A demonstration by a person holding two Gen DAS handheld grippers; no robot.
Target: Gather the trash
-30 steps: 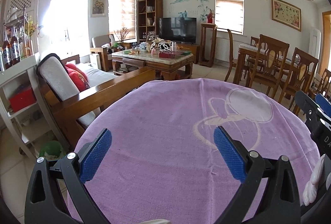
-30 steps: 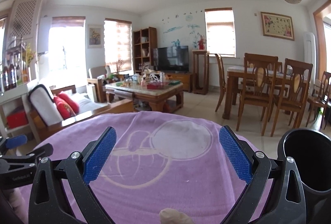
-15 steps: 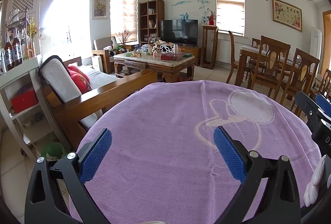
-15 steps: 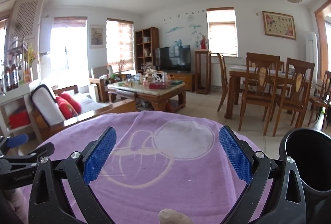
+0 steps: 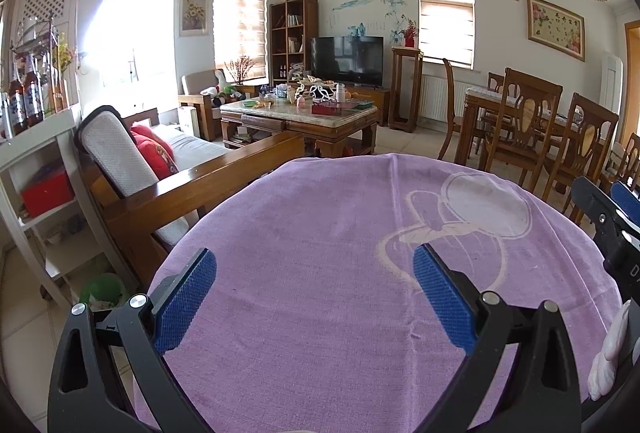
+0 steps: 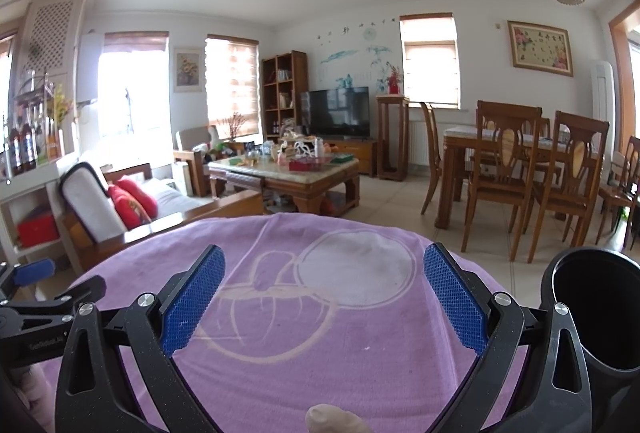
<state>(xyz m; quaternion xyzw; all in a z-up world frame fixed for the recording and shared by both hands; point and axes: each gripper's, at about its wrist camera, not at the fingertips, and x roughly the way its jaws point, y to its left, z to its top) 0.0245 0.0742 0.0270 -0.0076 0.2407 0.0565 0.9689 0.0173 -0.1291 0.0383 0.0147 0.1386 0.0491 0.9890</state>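
Observation:
My left gripper [image 5: 316, 273] is open and empty above a round table under a purple cloth [image 5: 320, 233]. My right gripper [image 6: 324, 269] is open and empty above the same cloth [image 6: 320, 333]. A black bin [image 6: 596, 301] stands at the table's right edge, beside the right gripper. A pale lump [image 6: 336, 421] lies at the bottom edge of the right wrist view; I cannot tell what it is. The left gripper [image 6: 36, 297] shows at the left of the right wrist view. The right gripper [image 5: 612, 213] shows at the right edge of the left wrist view.
A wooden sofa [image 5: 180, 177] with red cushions stands left of the table. A white shelf unit [image 5: 36, 173] stands further left, a green bin [image 5: 100, 289] at its foot. A cluttered coffee table [image 6: 288, 173] is ahead. Dining table and chairs [image 6: 520, 161] stand at right.
Both grippers have tilted slightly upward, so the table sits a little lower in both views. Both stay open and empty.

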